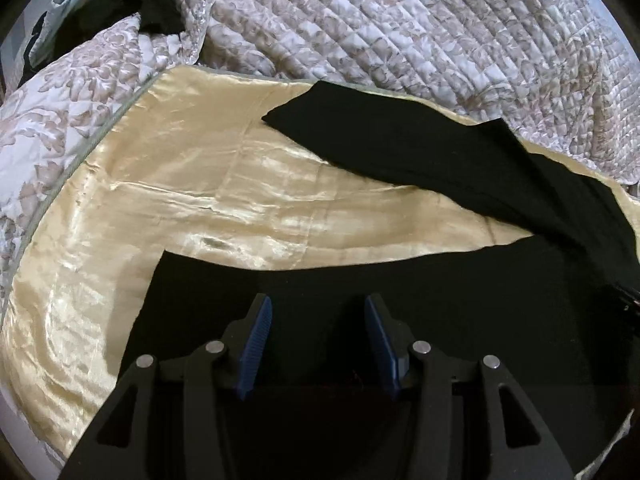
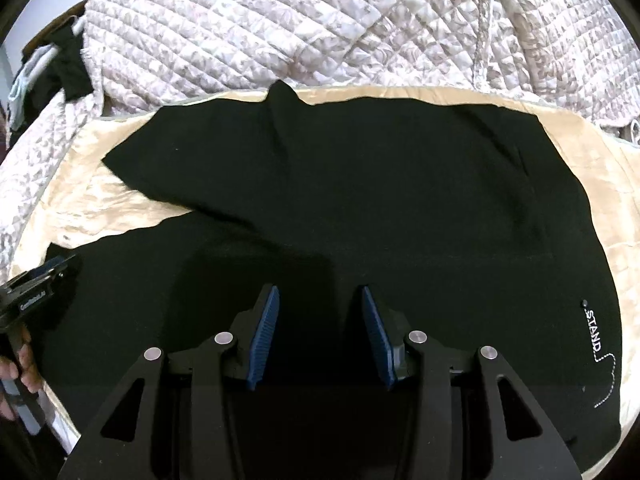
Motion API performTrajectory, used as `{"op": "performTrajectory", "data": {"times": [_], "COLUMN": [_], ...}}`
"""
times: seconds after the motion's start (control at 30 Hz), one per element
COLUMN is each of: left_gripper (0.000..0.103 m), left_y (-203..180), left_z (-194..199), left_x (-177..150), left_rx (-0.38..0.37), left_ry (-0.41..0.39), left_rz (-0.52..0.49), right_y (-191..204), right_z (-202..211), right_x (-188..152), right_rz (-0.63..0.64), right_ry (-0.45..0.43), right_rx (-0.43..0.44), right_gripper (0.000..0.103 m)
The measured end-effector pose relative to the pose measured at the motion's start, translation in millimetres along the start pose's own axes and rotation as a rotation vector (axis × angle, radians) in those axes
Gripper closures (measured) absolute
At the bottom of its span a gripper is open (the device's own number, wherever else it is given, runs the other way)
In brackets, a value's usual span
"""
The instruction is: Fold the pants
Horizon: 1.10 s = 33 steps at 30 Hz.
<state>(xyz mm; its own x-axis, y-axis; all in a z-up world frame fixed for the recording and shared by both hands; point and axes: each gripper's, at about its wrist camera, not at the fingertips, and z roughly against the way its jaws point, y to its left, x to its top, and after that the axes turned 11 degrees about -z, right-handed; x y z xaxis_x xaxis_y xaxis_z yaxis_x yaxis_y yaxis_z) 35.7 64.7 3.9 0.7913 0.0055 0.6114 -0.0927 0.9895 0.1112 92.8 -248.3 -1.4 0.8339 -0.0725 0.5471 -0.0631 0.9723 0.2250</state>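
- Both grippers, left gripper (image 1: 318,312) and right gripper (image 2: 320,304), are held wide apart, empty, above the pants (image 2: 360,184).
- Black pants are spread flat on a cream satin sheet (image 1: 180,200), legs splayed; "STAND" lettering (image 2: 593,331) is seen.

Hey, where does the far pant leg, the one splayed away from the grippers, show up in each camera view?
Left wrist: far pant leg runs across upper right, cuff pointing left.
Right wrist: far pant leg lies upper left of centre, cuff at left.
Shared landmark: the gold satin sheet showing between the two legs.
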Motion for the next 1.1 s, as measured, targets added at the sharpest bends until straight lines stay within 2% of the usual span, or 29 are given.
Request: {"op": "performTrajectory", "data": {"times": [0.23,0.4,0.5,0.7,0.77,0.93,1.1], "left_gripper": [0.052,0.052,0.051,0.051,0.051,0.051,0.045], "left_y": [-37,-55,-58,-60,-62,-64,-61], "left_z": [19,18,18,19,19,22,10], "left_x": [-15,-17,-15,-8,-3,16,54], "left_rx": [-0.088,-0.116,-0.107,-0.109,-0.114,-0.114,-0.139], "left_ry": [-0.043,-0.037,-0.04,-0.038,-0.043,-0.07,-0.089], "left_rz": [-0.112,-0.176,-0.185,-0.185,-0.193,-0.231,-0.247], "right_y": [6,3,-5,-8,-11,-19,-34], "right_z": [15,14,13,20,21,27,29], "right_x": [-18,-22,-19,-13,-12,7,39], "right_rz": [0.052,0.054,0.006,-0.013,-0.018,-0.027,-0.027], "right_ry": [-0.022,-0.009,0.003,-0.015,-0.012,-0.007,-0.012], "right_rx": [0.026,-0.001,0.0,0.003,0.002,0.011,0.009], "right_gripper": [0.059,0.059,0.059,0.059,0.059,0.05,0.048]}}
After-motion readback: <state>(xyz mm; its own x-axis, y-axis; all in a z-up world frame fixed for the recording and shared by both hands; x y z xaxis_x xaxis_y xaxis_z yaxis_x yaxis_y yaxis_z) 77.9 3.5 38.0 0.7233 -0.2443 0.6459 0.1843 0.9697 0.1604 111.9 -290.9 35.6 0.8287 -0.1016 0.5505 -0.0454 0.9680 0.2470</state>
